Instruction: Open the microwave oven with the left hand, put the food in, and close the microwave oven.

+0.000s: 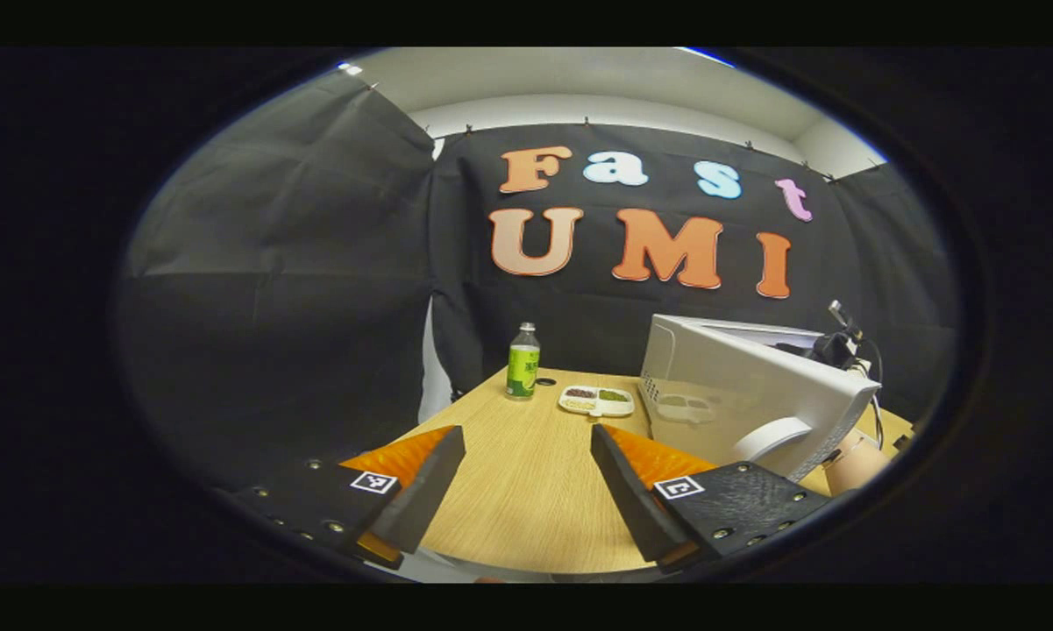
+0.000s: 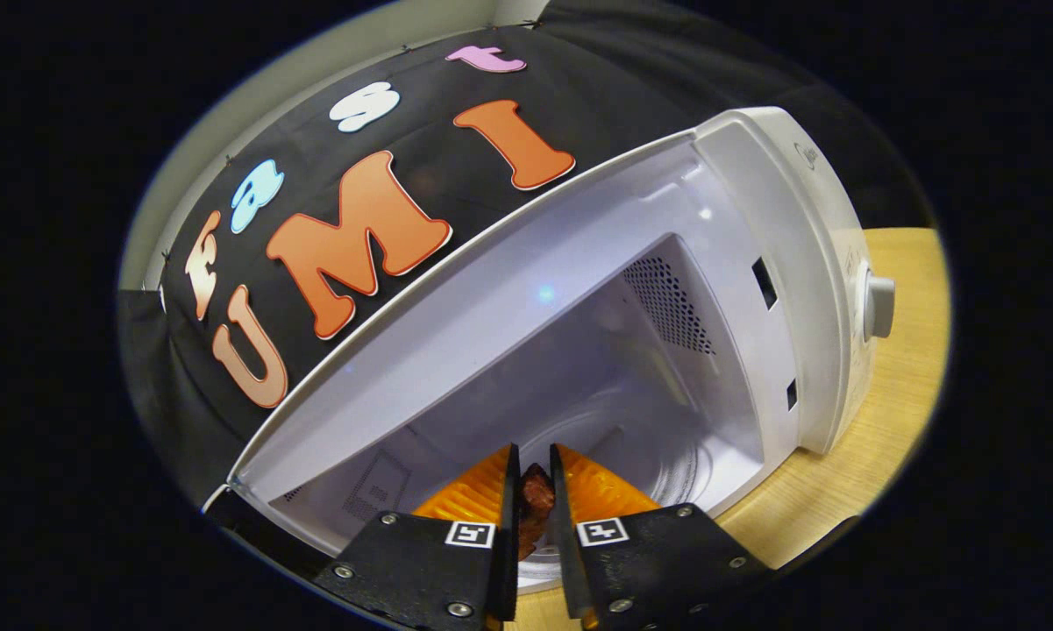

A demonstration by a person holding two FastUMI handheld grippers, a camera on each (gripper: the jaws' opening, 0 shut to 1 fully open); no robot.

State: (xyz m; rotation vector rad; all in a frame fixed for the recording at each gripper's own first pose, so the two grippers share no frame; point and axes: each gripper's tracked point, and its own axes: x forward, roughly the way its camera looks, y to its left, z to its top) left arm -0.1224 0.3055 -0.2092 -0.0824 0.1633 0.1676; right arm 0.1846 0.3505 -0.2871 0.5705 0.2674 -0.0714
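Left gripper view: the left gripper (image 1: 526,482) sits at the bottom of the frame with its jaws spread wide and nothing between them. It hangs over the wooden table (image 1: 526,491), well apart from everything on it. At centre frame a green-labelled bottle (image 1: 522,362) stands upright near the table's far edge, and a divided food tray (image 1: 596,400) lies just to the right of it. At right of frame stands the microwave oven (image 1: 754,386), white, with its door (image 1: 728,394) swung out toward the camera. A hand (image 1: 855,460) shows at the lower right edge, beside the door; the other gripper itself I cannot make out there.

Right gripper view: the right gripper (image 2: 535,491), at bottom centre, has its jaws drawn nearly together on a small dark reddish piece of food (image 2: 536,501); both fingers appear to press on it. The gripper points into the microwave's open cavity (image 2: 579,394), at or just past the threshold, above the pale turntable (image 2: 666,464). The control knob (image 2: 878,307) shows at the right of frame.

Assessment: the opening step is done. The loading step is in hand, and the food is not yet released; whether it touches the turntable cannot be told. Remaining: set the food down, withdraw the right gripper, close the door. The left gripper is free for that.
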